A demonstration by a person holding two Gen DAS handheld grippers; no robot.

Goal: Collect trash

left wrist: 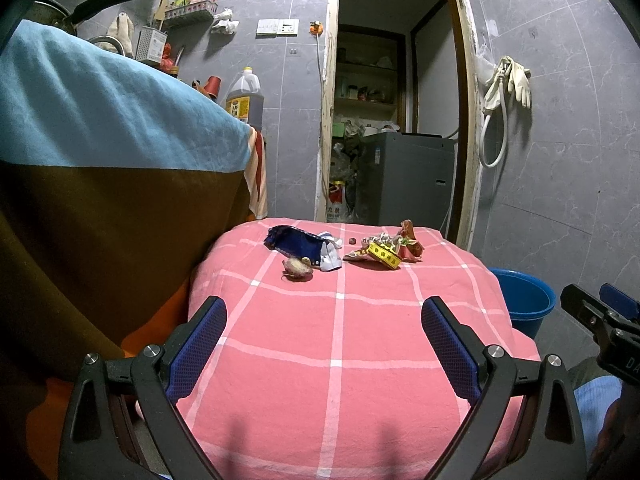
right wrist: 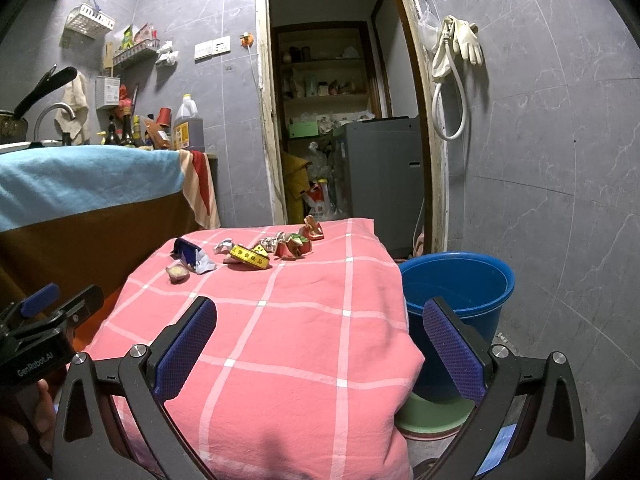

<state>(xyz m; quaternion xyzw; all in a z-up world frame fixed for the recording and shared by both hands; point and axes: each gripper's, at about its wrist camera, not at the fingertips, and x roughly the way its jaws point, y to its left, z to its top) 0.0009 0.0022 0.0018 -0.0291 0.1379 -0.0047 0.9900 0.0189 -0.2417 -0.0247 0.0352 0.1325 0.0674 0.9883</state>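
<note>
Trash lies at the far end of a table under a pink checked cloth [left wrist: 340,340] [right wrist: 280,340]: a dark blue wrapper [left wrist: 294,240] [right wrist: 186,250], a white crumpled scrap [left wrist: 330,258] [right wrist: 204,264], a pale garlic-like lump [left wrist: 297,269] [right wrist: 178,272], a yellow packet [left wrist: 384,258] [right wrist: 249,260] and red crumpled wrappers [left wrist: 410,240] [right wrist: 294,246]. My left gripper [left wrist: 324,344] hovers open over the near part of the cloth, nothing between its fingers. My right gripper [right wrist: 320,348] is open too, above the cloth's right edge. A blue bucket [left wrist: 524,300] [right wrist: 456,292] stands on the floor right of the table.
A counter draped in blue and brown cloth [left wrist: 100,140] [right wrist: 88,184] rises on the left, with bottles and an oil jug [left wrist: 244,98] [right wrist: 188,124]. A doorway [left wrist: 392,100] behind the table opens onto a grey appliance [right wrist: 384,180]. Under the bucket sits a green basin [right wrist: 424,416].
</note>
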